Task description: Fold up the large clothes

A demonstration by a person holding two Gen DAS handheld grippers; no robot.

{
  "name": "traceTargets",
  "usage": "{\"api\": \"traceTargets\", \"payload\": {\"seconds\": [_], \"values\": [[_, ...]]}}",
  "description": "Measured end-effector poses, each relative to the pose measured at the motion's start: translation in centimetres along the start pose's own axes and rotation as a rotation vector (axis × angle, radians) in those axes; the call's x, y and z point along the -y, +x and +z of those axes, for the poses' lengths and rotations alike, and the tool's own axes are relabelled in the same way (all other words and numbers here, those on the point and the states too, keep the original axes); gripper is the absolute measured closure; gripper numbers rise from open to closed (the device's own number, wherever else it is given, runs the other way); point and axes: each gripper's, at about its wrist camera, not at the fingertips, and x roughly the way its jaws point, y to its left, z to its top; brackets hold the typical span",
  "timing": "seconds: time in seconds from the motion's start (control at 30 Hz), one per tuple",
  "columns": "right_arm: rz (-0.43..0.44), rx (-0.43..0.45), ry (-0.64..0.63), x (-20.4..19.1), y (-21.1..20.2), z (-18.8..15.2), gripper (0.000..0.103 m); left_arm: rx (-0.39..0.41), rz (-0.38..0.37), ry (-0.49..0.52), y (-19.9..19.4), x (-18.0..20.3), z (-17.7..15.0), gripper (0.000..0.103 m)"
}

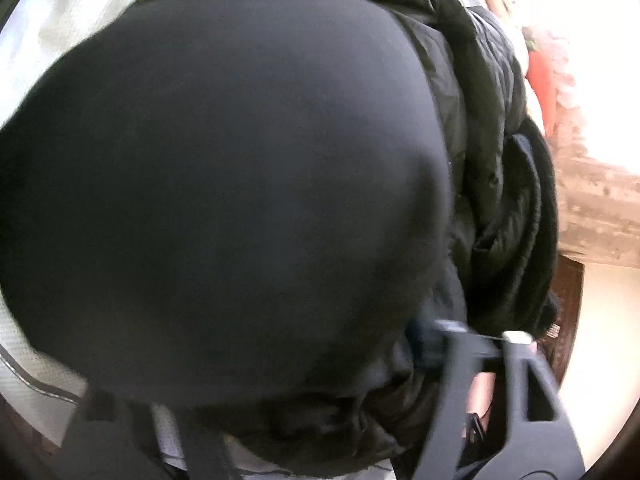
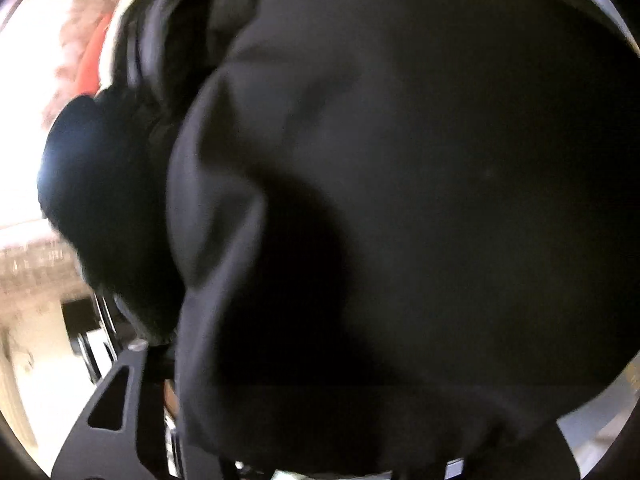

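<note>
A large black garment (image 1: 224, 152) bulges up close to the lens and fills most of the left wrist view; it lies on a white sheet (image 1: 60, 40). Behind it is a quilted black jacket part (image 1: 460, 64). My left gripper (image 1: 280, 372) has the fabric bunched between its jaws; its right finger (image 1: 532, 392) shows, while the left one is mostly under cloth. In the right wrist view the same black garment (image 2: 400, 180) covers nearly everything. My right gripper (image 2: 320, 368) is shut on a thick fold of it; only its left finger (image 2: 112, 400) shows.
A red object (image 1: 540, 80) lies beyond the clothes at the far right. A beige patterned cloth (image 1: 600, 208) hangs there. Dark wooden furniture (image 1: 568, 320) stands beside pale floor (image 1: 608, 340). The views are blurred.
</note>
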Motion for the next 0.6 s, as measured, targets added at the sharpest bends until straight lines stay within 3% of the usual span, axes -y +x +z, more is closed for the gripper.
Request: {"api": "traceTargets", "payload": {"seconds": [0.1,0.17,0.27,0.4,0.6], "values": [[0.013,0.004,-0.044,-0.8,-0.4,0.3,0.068,-0.016,-0.079,-0.057,-0.3,-0.5,0.3,0.069],[0.042,0.006,-0.059,-1.1,-0.7,0.3,0.071,-0.015,-0.087,-0.034,-0.5,0.4,0.3,0.077],[0.047,0.013,-0.083,-1.5,-0.8,0.6,0.074,-0.016,-0.075,0.045,-0.3,1.6,0.4,0.079],[0.041,0.015,-0.118,-2.2,0.3,-0.4,0.074,-0.032,-0.125,-0.033,0.4,0.3,0.8,0.080],[0.042,0.036,-0.181,-3.6,-0.5,-0.4,0.075,-0.034,-0.142,-0.014,0.0,1.5,1.1,0.080]]}}
